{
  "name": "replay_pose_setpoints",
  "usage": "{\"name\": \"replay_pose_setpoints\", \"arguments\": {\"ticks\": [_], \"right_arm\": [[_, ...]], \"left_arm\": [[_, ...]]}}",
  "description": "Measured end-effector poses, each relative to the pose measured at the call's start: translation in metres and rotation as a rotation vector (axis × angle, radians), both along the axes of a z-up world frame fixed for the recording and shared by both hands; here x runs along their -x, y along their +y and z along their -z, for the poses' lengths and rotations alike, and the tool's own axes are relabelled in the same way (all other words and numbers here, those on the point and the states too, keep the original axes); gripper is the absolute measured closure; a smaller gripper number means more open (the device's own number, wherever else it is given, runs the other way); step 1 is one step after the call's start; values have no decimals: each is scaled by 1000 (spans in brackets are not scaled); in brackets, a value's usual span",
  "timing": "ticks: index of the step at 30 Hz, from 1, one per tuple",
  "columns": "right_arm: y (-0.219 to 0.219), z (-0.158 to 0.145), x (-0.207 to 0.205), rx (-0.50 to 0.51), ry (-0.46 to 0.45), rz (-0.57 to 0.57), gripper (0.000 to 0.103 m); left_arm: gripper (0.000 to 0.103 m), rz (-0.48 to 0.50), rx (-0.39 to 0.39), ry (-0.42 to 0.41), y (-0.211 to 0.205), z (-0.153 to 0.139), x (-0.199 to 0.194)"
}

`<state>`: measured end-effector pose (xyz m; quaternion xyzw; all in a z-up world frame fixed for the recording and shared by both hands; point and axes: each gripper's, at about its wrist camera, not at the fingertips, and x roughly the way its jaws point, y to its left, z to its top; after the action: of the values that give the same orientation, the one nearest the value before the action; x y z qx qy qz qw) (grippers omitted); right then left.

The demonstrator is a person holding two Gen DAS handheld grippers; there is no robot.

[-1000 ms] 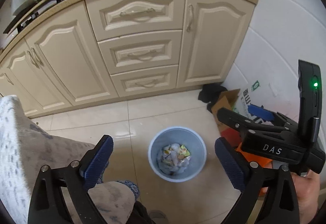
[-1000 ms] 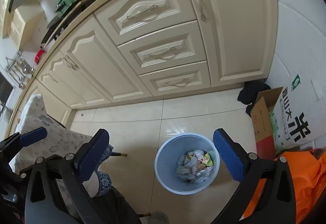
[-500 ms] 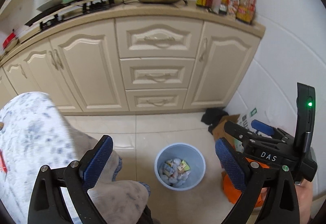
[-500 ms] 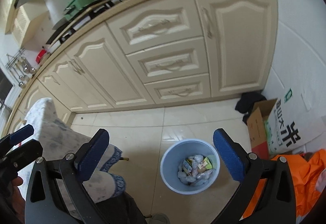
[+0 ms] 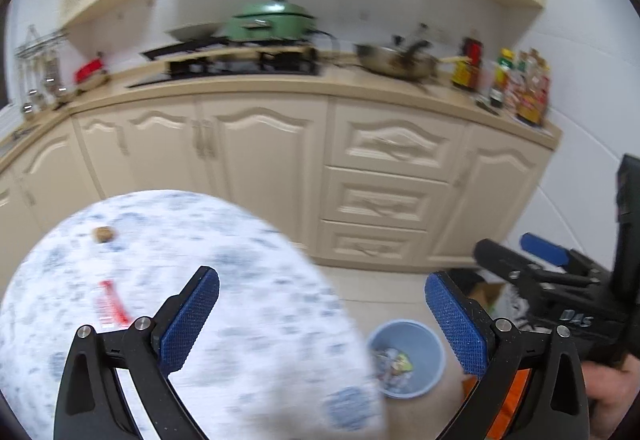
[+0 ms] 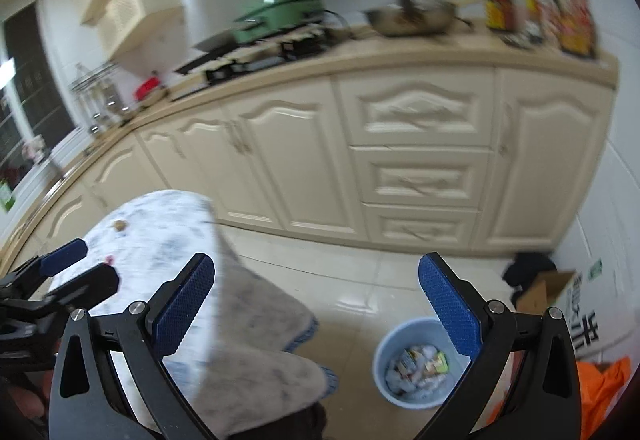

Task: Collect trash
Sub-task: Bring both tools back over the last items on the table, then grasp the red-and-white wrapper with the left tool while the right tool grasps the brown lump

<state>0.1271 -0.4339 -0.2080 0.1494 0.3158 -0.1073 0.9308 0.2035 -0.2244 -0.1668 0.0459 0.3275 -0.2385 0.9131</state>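
So both grippers are hanging in the air with nothing in them. The left gripper [image 5: 322, 324] has its jaws spread wide apart, and the right gripper [image 6: 316, 316] is sitting the same way, released and empty. The blue trash bin [image 6: 420, 360] is standing on the tiled floor [image 6: 320, 272] in front of the cream cabinets [image 6: 416, 176], and it's already holding a pile of crumpled wrappers [image 6: 418, 370]. A red wrapper [image 5: 111, 305] and a small brown scrap [image 5: 103, 233] are lying on the round tabletop [image 5: 240, 280] with the blue-speckled cloth, well apart from each other. Everything is looking pretty blurry. An orange bag [image 6: 604, 380] is sitting just right of the bin.
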Motion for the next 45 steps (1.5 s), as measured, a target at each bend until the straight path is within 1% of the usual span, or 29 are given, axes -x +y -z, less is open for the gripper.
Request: {"name": "replay_pose_setpoints", "arguments": {"ticks": [2,3,5,6,8,11,13,16,20,23,25,27,30,31,32,33,35,36,37,38,41,43,45], "right_arm": [[22,-7,-9,16,-9,-41,0],[37,-11,-15,26,-14,-70,0],[61,-16,-25,42,-21,-120,0],[72,-17,-30,48,-24,-140,0],[96,-18,-41,66,-24,-190,0],[124,-15,-56,80,-19,-250,0],[141,-9,-68,88,-10,-283,0],[160,2,-84,87,8,-325,0],[177,18,-104,89,36,-361,0],[179,28,-119,76,56,-367,0],[176,34,-129,53,70,-364,0],[174,38,-137,38,82,-363,0],[175,47,-152,32,109,-376,0],[176,49,-157,32,117,-383,0],[178,51,-162,32,124,-393,0],[180,52,-166,31,130,-400,0],[184,55,-175,31,144,-418,0],[186,56,-180,33,151,-425,0],[189,57,-184,35,158,-430,0],[192,58,-188,36,164,-436,0],[202,60,-198,49,178,-458,0],[210,60,-205,65,188,-471,0],[220,62,-213,82,203,-488,0]], "left_arm": [[1,-59,2,-10,33,-3,4],[1,-79,1,-14,41,-3,7],[1,-148,-7,-24,73,-3,13],[1,-168,-10,-24,79,-4,14],[1,-228,-12,-15,106,1,16],[1,-290,-19,8,128,8,17],[1,-327,-22,37,144,17,17],[1,-357,-31,66,157,24,13],[1,-377,-58,101,157,35,-4],[2,-398,-71,148,153,47,-30],[3,-402,-68,183,146,51,-62],[4,-408,-72,205,143,58,-79],[14,-406,-71,244,143,71,-102],[21,-403,-66,263,143,77,-109],[26,-405,-80,232,142,77,-112],[26,-404,-80,236,141,83,-119],[47,-395,-68,224,144,87,-122],[54,-392,-73,219,145,88,-124],[65,-387,-75,213,149,89,-126],[73,-381,-69,212,154,89,-123],[82,-327,-39,218,169,91,-124],[86,-292,-18,223,178,92,-126],[89,-276,-5,225,186,93,-128]]}}
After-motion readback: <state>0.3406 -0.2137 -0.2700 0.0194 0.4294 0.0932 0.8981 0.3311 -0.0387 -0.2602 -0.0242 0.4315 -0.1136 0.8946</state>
